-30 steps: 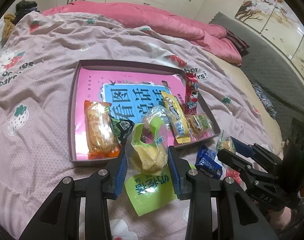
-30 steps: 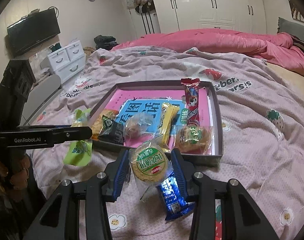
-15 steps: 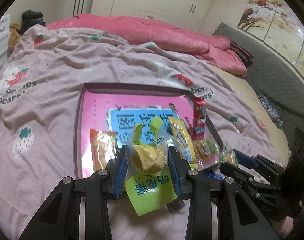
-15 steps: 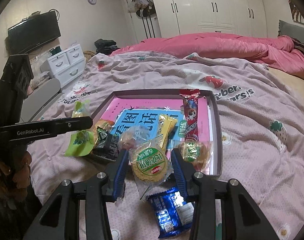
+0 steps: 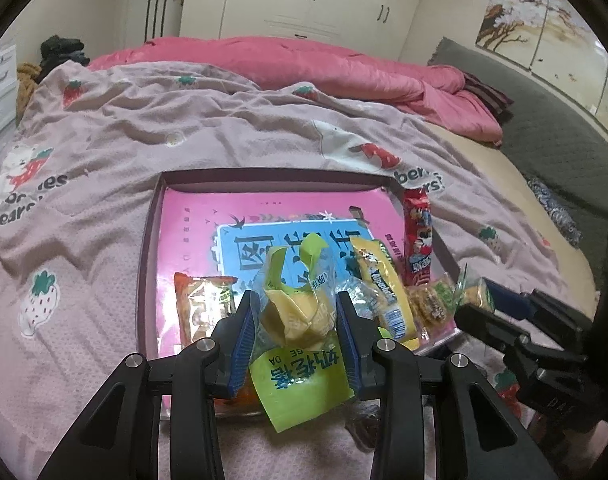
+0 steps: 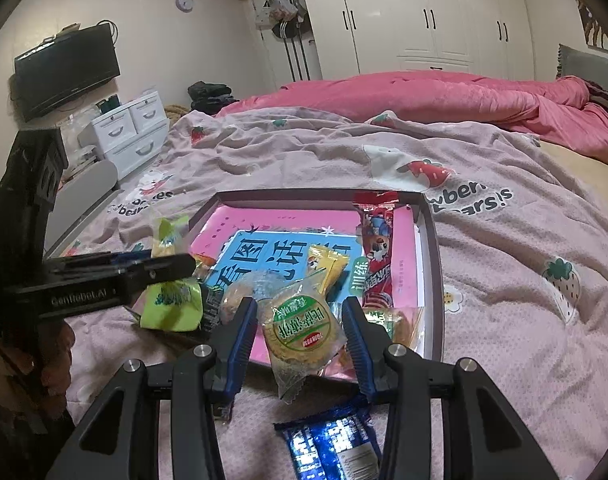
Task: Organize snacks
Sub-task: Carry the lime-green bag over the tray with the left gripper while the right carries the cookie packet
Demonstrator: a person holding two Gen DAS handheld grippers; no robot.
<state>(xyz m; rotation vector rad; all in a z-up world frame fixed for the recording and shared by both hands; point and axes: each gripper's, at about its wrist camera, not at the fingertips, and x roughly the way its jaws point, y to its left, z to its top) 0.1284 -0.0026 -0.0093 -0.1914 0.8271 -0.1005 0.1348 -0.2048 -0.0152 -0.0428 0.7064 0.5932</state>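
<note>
The left tongs point(image 5: 297, 320) are clamped on a lime-green and yellow snack packet point(image 5: 299, 312), held at lower centre of the left wrist view over the near edge of the shallow tray point(image 5: 149, 240). The right tongs point(image 6: 299, 326) grip a round green-labelled biscuit pack point(image 6: 301, 328), low centre in the right wrist view, above the tray's near rim. A blue wrapper point(image 6: 330, 446) lies on the bed's strawberry blanket point(image 6: 524, 320) just below.
</note>
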